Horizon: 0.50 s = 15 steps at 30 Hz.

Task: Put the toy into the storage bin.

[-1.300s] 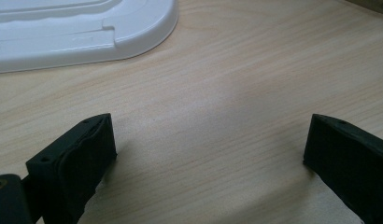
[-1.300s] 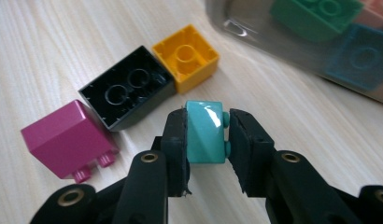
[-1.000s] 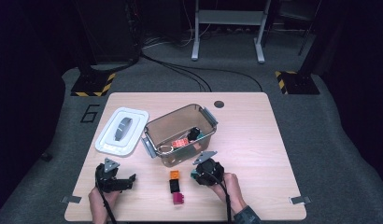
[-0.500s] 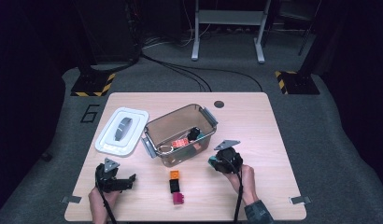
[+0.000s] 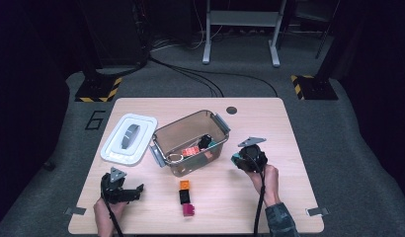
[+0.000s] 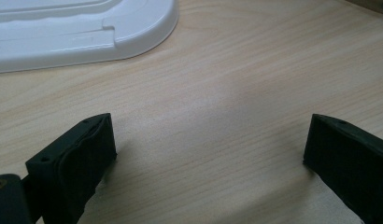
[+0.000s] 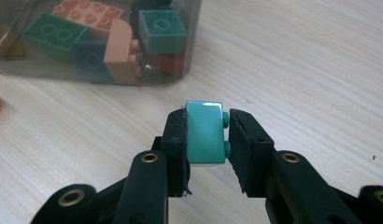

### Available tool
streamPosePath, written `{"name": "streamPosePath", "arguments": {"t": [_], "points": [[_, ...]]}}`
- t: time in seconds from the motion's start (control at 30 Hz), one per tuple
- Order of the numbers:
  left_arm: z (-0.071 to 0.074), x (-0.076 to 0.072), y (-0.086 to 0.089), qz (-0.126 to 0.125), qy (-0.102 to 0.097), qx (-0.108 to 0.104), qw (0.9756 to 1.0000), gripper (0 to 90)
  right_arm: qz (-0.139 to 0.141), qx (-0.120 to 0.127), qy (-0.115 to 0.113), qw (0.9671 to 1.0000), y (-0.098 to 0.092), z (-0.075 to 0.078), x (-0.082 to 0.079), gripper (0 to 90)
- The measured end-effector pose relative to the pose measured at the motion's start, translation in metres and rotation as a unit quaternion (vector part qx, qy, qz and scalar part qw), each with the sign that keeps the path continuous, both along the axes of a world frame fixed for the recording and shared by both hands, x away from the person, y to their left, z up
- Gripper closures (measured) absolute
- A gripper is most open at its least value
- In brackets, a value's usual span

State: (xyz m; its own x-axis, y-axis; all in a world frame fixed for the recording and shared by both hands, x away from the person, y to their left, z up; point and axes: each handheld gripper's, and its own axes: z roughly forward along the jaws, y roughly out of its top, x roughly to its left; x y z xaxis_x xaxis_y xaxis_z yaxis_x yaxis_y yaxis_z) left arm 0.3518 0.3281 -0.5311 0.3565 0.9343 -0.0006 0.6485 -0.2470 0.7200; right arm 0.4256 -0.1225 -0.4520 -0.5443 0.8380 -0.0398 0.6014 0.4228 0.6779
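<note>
- Nearest the table's front edge: left gripper [image 5: 122, 190] held low over bare wood at the left corner, jaws spread wide with nothing between them; same wide gap in the left gripper view [image 6: 208, 154], plain tabletop [image 6: 236, 93] under it.
- Just ahead of that gripper in its own view: rounded corner of the white lid [image 6: 87, 32], lying flat, well clear of the jaw tips.
- Front middle of the table [image 5: 289, 128]: three loose bricks in a short row, magenta brick [image 5: 188, 210] closest, black brick [image 5: 184, 197] touching behind it, orange brick [image 5: 184, 184] farthest of the three, just short of the bin.
- Right side, a bit farther in: right gripper [image 5: 238, 159] held in the hand [image 5: 264, 178], pointing toward the bin's right end, cable trailing back along the forearm.
- Clamped tight in the right gripper view [image 7: 207, 133]: teal brick [image 7: 205, 132] pinched between both pads, studs facing the right-hand pad, lifted off the wood, near the bin wall but not touching.
- Beyond the jaws: clear plastic bin [image 7: 101, 77], with green, blue, tan, orange and teal bricks piled inside against the wall.
- From above: bin [image 5: 177, 129] open, set at an angle mid-table, grey latch handles at both ends, a few pieces on its floor.
- Left of the bin, just beside it: white lid [image 5: 127, 138], top up.
- Farthest back: small dark round hole [image 5: 231, 110] near the table's rear edge.
</note>
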Motion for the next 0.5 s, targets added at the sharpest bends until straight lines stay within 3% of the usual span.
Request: {"name": "streamPosePath", "arguments": {"t": [0.5], "points": [[0.0, 0.0, 0.0, 0.0, 0.0, 0.0, 1.0, 2.1, -0.022, -0.001, -0.022, 0.9995, -0.007, 0.021, 0.018, 68.3]]}}
